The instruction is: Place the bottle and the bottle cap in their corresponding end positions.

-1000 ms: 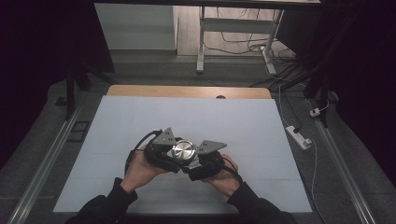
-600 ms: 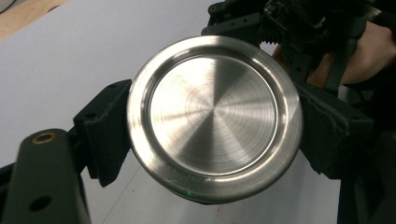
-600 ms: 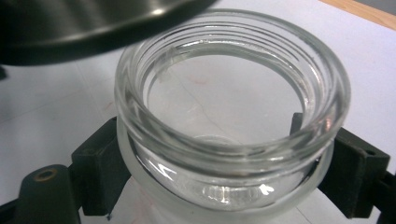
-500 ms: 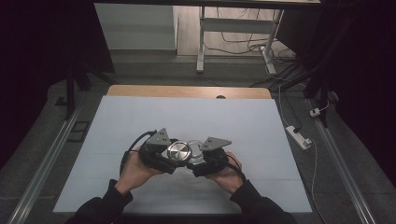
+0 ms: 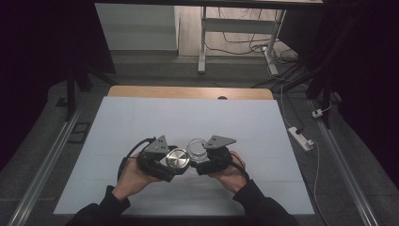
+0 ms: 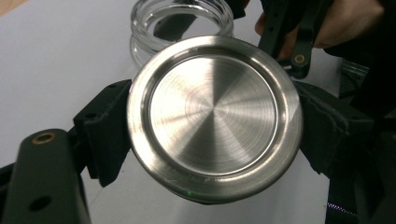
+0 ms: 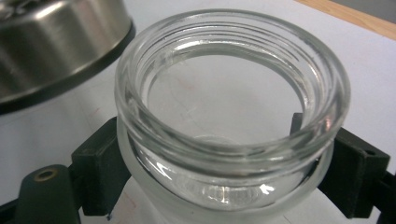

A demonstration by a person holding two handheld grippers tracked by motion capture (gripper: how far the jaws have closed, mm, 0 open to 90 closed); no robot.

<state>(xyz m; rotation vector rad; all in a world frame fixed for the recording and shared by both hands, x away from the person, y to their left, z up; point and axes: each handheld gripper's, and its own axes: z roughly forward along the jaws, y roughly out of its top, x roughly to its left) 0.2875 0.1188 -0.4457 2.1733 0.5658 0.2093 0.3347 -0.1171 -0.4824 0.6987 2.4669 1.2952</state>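
Metal lid (image 6: pixel 215 119) clamped in left tool (image 5: pixel 165 162), just beside open glass jar (image 7: pixel 231 116) gripped by right tool (image 5: pixel 203 161).

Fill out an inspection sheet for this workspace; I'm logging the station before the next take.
Surface: white sheet on the table, wooden edge at the far side.
Job's things: metal lid off the jar, gripped at its rim; glass jar open and apparently empty, gripped on its sides.
Clutter: nothing seen on the sheet.
Grippers: left tool shut on the metal lid; right tool shut on the glass jar; both held close together.
Cables: black cable trails from the left tool; power strip and cords on the floor to the right.
Surroundings: dark room, metal rails along both sides, white table legs beyond.
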